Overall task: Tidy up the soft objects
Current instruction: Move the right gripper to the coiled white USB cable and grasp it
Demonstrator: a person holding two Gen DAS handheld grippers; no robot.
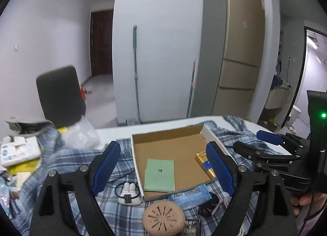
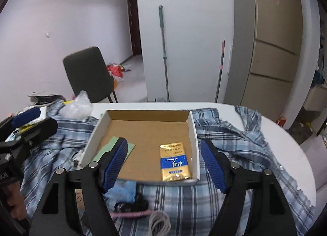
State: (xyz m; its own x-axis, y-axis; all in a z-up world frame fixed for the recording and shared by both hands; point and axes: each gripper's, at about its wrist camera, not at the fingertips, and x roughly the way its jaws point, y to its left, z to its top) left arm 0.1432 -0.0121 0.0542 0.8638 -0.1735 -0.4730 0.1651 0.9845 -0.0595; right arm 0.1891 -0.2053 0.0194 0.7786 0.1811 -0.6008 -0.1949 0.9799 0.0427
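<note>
Left gripper (image 1: 163, 166) spread wide and empty over a green pad (image 1: 159, 175) in the cardboard box (image 1: 163, 135), gold packet (image 2: 175, 161) lying between the equally wide, empty right gripper (image 2: 163, 163), plaid cloth (image 2: 229, 133) beyond its right finger, possibly a shirt.

1. I see my right gripper (image 2: 163, 166) spread wide, empty, over the cardboard box (image 2: 195, 133) near edge.
2. Gold-blue packet (image 2: 174, 162) lies flat inside the box, near-right corner.
3. Green pad (image 2: 106, 148) in the box's near-left corner, partly behind my left finger.
4. Box sits on plaid cloth (image 2: 224, 133).
</note>
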